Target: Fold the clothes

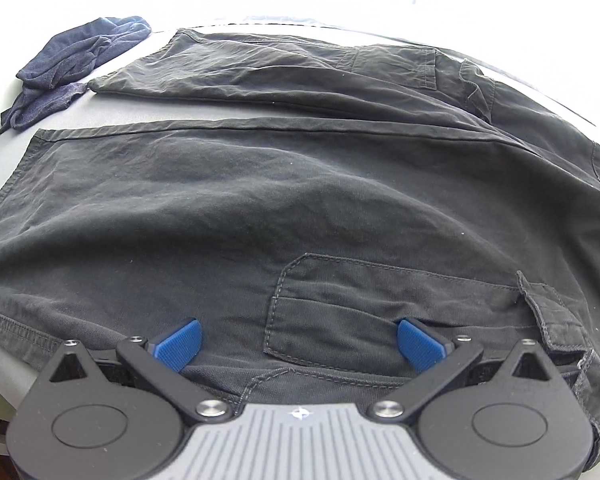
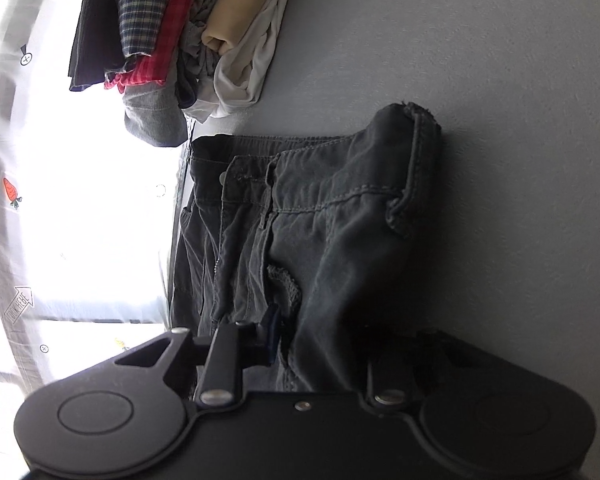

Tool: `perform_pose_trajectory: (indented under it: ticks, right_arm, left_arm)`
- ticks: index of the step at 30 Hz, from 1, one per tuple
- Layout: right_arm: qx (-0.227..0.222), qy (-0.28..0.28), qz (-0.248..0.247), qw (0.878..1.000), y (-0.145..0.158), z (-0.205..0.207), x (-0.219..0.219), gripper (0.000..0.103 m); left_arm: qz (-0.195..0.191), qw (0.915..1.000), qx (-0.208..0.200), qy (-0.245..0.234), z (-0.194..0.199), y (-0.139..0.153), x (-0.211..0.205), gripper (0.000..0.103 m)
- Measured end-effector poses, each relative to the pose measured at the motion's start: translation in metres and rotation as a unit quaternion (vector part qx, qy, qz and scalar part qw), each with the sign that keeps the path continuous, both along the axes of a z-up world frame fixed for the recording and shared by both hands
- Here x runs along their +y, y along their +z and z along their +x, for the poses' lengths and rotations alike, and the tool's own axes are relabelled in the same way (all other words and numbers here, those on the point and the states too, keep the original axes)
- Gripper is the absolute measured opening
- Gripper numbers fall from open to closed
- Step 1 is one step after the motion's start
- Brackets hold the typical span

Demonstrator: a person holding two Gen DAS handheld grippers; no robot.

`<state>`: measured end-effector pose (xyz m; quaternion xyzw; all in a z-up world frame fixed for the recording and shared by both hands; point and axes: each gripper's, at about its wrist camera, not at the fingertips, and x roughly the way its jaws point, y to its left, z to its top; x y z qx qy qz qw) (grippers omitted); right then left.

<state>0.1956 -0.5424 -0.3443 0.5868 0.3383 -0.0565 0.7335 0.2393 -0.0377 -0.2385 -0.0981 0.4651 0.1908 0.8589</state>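
Left gripper (image 1: 298,342): blue pads (image 1: 180,344) spread wide, nothing between them, released. It hangs low over the near leg of the dark cargo shorts (image 1: 260,200), just beside the cargo pocket (image 1: 380,312). Judgement: it is placed at the outer side seam to take that leg's edge for a lengthwise fold, leg onto leg.

Right gripper (image 2: 296,332): clenched on the waist end of the shorts (image 2: 300,220). One blue pad (image 2: 272,332) shows against the cloth near the fly; the other finger is buried under a lifted fold. Waistband (image 2: 416,168) is raised and curls over, so the grip looks to be holding that end up while the legs stay flat.

Shorts: spread across the grey table (image 2: 480,60), both legs laid out side by side with a strip of bare table between them. Far leg lies close to the table's far edge.

Edges and room:
- Crumpled blue garment (image 1: 76,68) sits at the far left, touching or nearly touching the far leg's hem; cannot tell which. It may snag if the hem is dragged that way.
- Stack of folded clothes (image 2: 180,40) stands beyond the waistband, near the table edge, apart from the shorts.
- Bare table to the right of the waistband gives the best room for moving.
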Motion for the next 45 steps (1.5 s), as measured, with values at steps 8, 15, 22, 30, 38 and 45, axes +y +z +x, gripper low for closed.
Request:
perform_pose_trajectory:
  ticks: [8, 15, 22, 30, 38, 45]
  right_arm:
    - [0.013, 0.019, -0.097, 0.995, 0.016, 0.004, 0.017, 0.019]
    - [0.024, 0.007, -0.143, 0.989, 0.021, 0.006, 0.032, 0.019]
    - [0.045, 0.006, -0.203, 0.978, 0.03, 0.011, 0.052, 0.019]
    - [0.047, -0.001, -0.227, 0.973, 0.032, 0.01, 0.059, 0.019]
    - [0.05, -0.025, -0.23, 0.972, 0.032, 0.008, 0.065, 0.019]
    - [0.057, -0.045, -0.227, 0.971, 0.033, 0.008, 0.067, 0.02]
  left_arm:
    - [-0.031, 0.9986, 0.006, -0.042, -0.003, 0.004, 0.014, 0.103]
    - [-0.165, 0.9844, -0.06, -0.013, -0.035, 0.025, 0.066, 0.103]
    - [-0.223, 0.9537, -0.155, 0.129, -0.096, 0.036, 0.145, 0.096]
    - [-0.278, 0.8799, -0.238, 0.303, -0.17, 0.021, 0.234, 0.064]
    - [-0.25, 0.8715, -0.215, 0.363, -0.195, 0.008, 0.27, 0.001]
    - [-0.224, 0.8779, -0.193, 0.377, -0.197, 0.004, 0.289, 0.005]
